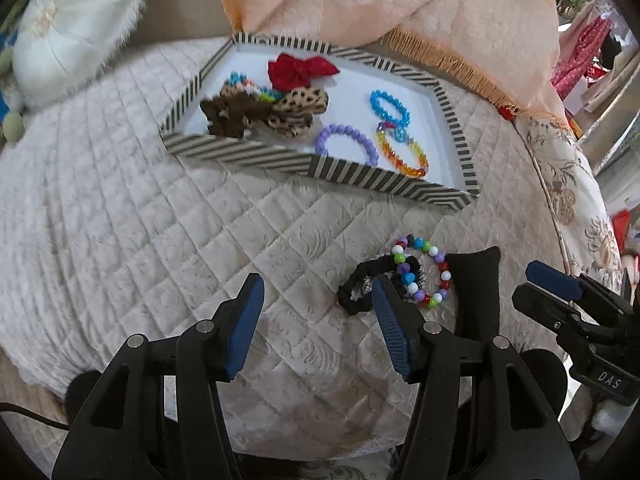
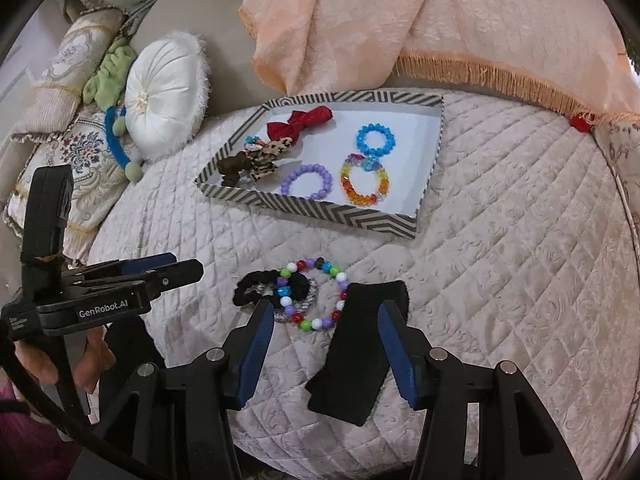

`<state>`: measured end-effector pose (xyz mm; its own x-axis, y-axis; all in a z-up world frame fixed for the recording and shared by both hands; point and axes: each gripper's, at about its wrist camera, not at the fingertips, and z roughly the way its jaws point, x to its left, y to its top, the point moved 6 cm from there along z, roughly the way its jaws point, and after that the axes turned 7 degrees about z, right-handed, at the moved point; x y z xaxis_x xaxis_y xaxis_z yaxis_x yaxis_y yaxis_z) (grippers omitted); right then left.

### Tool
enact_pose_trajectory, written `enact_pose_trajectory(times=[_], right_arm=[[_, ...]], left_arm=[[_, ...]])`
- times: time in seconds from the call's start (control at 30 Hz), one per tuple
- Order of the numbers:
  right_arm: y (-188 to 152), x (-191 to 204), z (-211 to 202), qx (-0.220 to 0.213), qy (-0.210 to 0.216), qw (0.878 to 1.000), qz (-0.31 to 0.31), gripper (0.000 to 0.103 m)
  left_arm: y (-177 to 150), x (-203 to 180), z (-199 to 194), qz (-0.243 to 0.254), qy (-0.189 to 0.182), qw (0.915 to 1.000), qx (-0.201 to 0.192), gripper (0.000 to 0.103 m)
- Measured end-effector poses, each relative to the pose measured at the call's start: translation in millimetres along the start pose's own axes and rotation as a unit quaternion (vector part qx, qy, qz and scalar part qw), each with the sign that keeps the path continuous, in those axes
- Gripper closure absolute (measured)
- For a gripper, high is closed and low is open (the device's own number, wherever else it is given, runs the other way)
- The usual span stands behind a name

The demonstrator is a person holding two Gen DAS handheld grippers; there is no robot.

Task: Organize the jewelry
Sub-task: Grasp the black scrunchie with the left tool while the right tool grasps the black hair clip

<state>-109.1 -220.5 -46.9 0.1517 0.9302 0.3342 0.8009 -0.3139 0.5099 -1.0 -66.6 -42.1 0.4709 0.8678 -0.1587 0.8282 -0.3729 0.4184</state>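
A striped tray (image 1: 256, 157) (image 2: 308, 203) on the quilted bed holds a red bow (image 1: 300, 70), leopard scrunchies (image 1: 296, 110), and blue (image 1: 390, 106), purple (image 1: 346, 142) and rainbow (image 1: 402, 150) bead bracelets. On the quilt lie a multicoloured bead bracelet (image 1: 434, 258) (image 2: 320, 322), partly over a black scrunchie (image 1: 360, 280) (image 2: 256, 286), and a black pad (image 1: 476, 292) (image 2: 360, 356). My left gripper (image 1: 318, 304) is open, its right finger at the scrunchie. My right gripper (image 2: 326, 330) is open, above the bracelet and pad.
A white round cushion (image 2: 164, 96) and patterned pillows (image 2: 80, 152) lie left of the tray. A peach fringed cloth (image 2: 440, 20) hangs behind it. The other gripper shows at the right in the left wrist view (image 1: 560, 292) and at the left in the right wrist view (image 2: 156, 272).
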Motion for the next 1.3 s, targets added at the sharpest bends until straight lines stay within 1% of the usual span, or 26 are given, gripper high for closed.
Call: enact_pose_trajectory(times=[0.23, 0.37, 0.47, 0.5, 0.57, 0.67, 0.7, 0.73, 0.77, 0.8, 0.87, 0.97, 1.1, 1.2, 1.27, 1.3], right_arm=[[-8, -17, 16, 0.029, -0.019, 0.999, 0.012, 0.051], [-13, -22, 27, 0.045, -0.018, 0.999, 0.019, 0.051], [-15, -25, 34, 0.052, -0.015, 0.998, 0.027, 0.051], [-16, -26, 37, 0.055, -0.015, 0.998, 0.03, 0.051], [-17, -28, 43, 0.066, -0.02, 0.997, 0.034, 0.051], [-17, -29, 50, 0.076, -0.019, 0.996, 0.034, 0.051], [-17, -29, 52, 0.08, -0.017, 0.996, 0.034, 0.051], [-17, -29, 55, 0.086, -0.017, 0.996, 0.032, 0.051], [-17, -29, 60, 0.094, -0.015, 0.995, 0.028, 0.055], [-18, -28, 61, 0.098, -0.015, 0.995, 0.023, 0.06], [-16, -26, 61, 0.097, -0.017, 0.995, 0.008, 0.075], [-13, -19, 59, 0.085, -0.025, 0.996, -0.026, 0.084], [-10, -15, 50, 0.065, -0.005, 0.997, -0.027, 0.088], [-9, -18, 42, 0.057, -0.004, 0.998, -0.025, 0.088], [-9, -18, 37, 0.053, -0.004, 0.998, -0.024, 0.088], [-9, -17, 36, 0.054, -0.007, 0.998, -0.027, 0.088]], left_arm=[[-3, -2, 29, -0.008, -0.028, 0.999, 0.035, 0.047], [-1, -6, 44, -0.003, -0.023, 0.9985, 0.051, 0.048], [0, -5, 51, -0.012, -0.026, 0.9981, 0.055, 0.049], [1, -6, 54, -0.014, -0.029, 0.9979, 0.056, 0.051], [2, -6, 58, -0.013, -0.027, 0.9976, 0.062, 0.068], [2, -7, 64, -0.011, -0.021, 0.9977, 0.064, 0.08], [3, -7, 65, -0.011, -0.023, 0.9977, 0.063, 0.083], [4, -7, 65, -0.013, -0.027, 0.9976, 0.062, 0.088], [5, -7, 65, -0.016, -0.031, 0.9976, 0.06, 0.093], [5, -8, 64, -0.018, -0.037, 0.9974, 0.059, 0.094], [6, -9, 60, -0.016, -0.04, 0.9975, 0.055, 0.098], [8, -6, 45, -0.012, -0.043, 0.9982, 0.04, 0.098], [17, 3, 19, -0.011, -0.039, 0.9991, 0.012, 0.099], [21, 7, 9, -0.004, -0.033, 0.9995, 0.002, 0.099], [19, 6, 9, -0.002, -0.035, 0.9994, 0.004, 0.099], [17, 6, 13, -0.012, -0.043, 0.9989, 0.013, 0.099]])
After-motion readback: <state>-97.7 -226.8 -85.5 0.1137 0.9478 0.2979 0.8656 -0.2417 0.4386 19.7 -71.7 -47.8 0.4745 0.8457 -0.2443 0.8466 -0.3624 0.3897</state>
